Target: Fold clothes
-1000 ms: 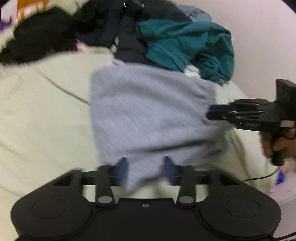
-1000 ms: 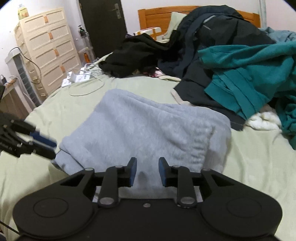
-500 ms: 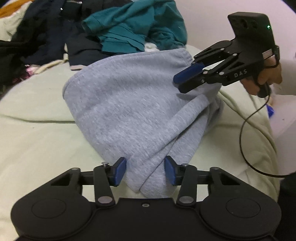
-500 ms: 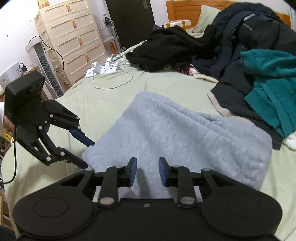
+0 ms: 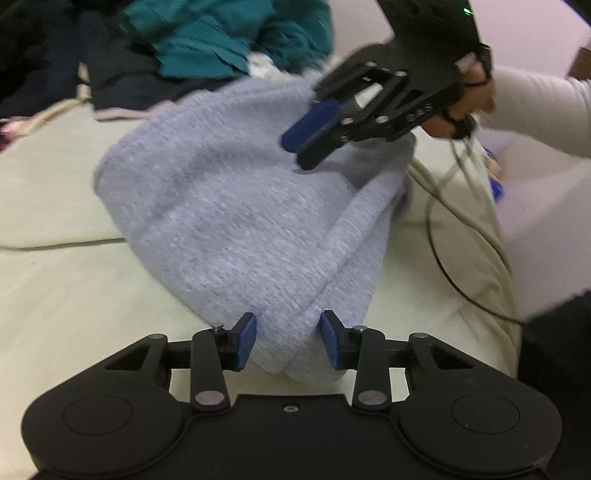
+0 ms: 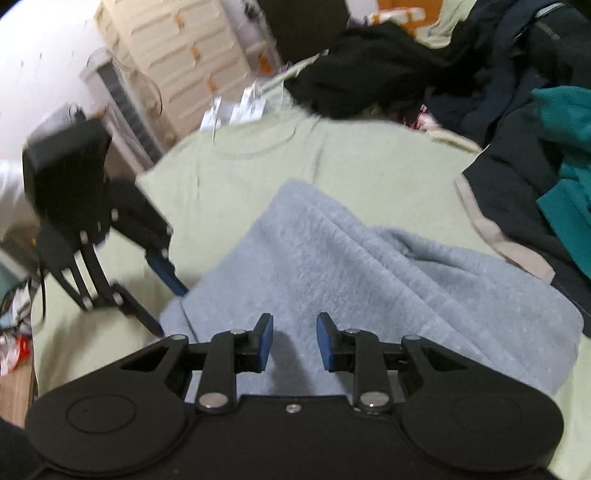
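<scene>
The bed (image 5: 55, 206) takes up most of both views, covered in a pale green sheet. Everything below is placed relative to the grey garment (image 5: 236, 206) lying on it, a soft fleecy thing, folded over so there's a doubled edge running along one side.

Behind the garment, at the far side of the bed, is a big pile of clothes (image 6: 436, 66), mostly black and navy, with a teal piece (image 5: 221, 33) on the side nearest the garment. Off past the garment's left edge in the right wrist view there's a cream drawer unit (image 6: 184, 62) and some white cables (image 6: 255, 147) on the sheet, all pretty blurry.

Left gripper (image 5: 288, 341): jaws set well apart, and the garment's folded corner pokes in between the blue pads (image 5: 245, 341). The cloth fills the gap but the pads don't look pressed on it, so nothing is really pinched.

Right gripper (image 6: 294, 341): jaws parted a bit narrower, hovering right over the garment's near edge, casting a shadow on the fleece, nothing held. From the left wrist view the same gripper (image 5: 306, 144) hangs above the far corner of the garment, with a hand (image 5: 465, 107) in a white sleeve on its handle.

Labels: no writing I can read; the motion blur kills it.
</scene>
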Demonstrator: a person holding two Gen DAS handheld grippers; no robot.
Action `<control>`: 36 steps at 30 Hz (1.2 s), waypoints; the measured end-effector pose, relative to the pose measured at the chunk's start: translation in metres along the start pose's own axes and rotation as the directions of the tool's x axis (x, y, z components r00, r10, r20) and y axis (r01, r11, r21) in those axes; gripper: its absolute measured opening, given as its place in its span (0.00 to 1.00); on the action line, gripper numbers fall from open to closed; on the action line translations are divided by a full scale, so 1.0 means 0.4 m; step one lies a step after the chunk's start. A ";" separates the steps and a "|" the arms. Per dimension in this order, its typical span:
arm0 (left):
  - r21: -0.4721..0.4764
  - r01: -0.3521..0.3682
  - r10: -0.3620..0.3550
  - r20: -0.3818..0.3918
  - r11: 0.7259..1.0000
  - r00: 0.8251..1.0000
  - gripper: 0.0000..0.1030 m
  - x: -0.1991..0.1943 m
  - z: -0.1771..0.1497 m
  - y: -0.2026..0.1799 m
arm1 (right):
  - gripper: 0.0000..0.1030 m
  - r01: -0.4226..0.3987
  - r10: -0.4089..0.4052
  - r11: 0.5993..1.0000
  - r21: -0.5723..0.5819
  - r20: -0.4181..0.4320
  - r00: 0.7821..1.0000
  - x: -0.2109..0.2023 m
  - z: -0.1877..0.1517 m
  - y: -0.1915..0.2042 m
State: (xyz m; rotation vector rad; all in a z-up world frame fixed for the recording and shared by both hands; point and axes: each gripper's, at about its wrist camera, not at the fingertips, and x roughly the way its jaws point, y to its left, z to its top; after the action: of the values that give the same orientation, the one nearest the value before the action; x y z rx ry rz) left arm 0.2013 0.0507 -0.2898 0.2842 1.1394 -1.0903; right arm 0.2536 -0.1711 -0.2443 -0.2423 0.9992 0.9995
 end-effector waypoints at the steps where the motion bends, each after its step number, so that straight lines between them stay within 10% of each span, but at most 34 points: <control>1: 0.010 0.015 -0.015 -0.025 1.000 1.000 0.39 0.000 0.011 0.006 | 0.25 -0.004 0.004 1.000 0.004 0.000 1.000 -0.002 -0.002 -0.005; 15: 0.045 0.114 -0.101 -0.227 0.992 0.969 0.30 0.074 0.083 0.056 | 0.25 0.001 -0.001 1.000 0.016 -0.007 1.000 0.027 -0.004 -0.050; 27: -0.060 -0.112 0.104 -0.131 0.992 0.986 0.12 0.023 0.020 -0.061 | 0.00 0.017 -0.017 1.000 0.007 -0.034 0.999 0.084 0.007 -0.095; 36: -0.277 -0.288 0.284 -0.054 0.917 0.957 0.07 0.035 -0.001 -0.159 | 0.00 0.043 -0.044 0.998 -0.045 -0.011 0.999 0.101 -0.003 -0.115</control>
State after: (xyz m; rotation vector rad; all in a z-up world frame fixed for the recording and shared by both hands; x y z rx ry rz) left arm 0.1496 0.0123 -0.2811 0.2245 1.2052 -0.6585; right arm 0.2956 -0.1736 -0.2887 -0.3061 0.9797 0.9821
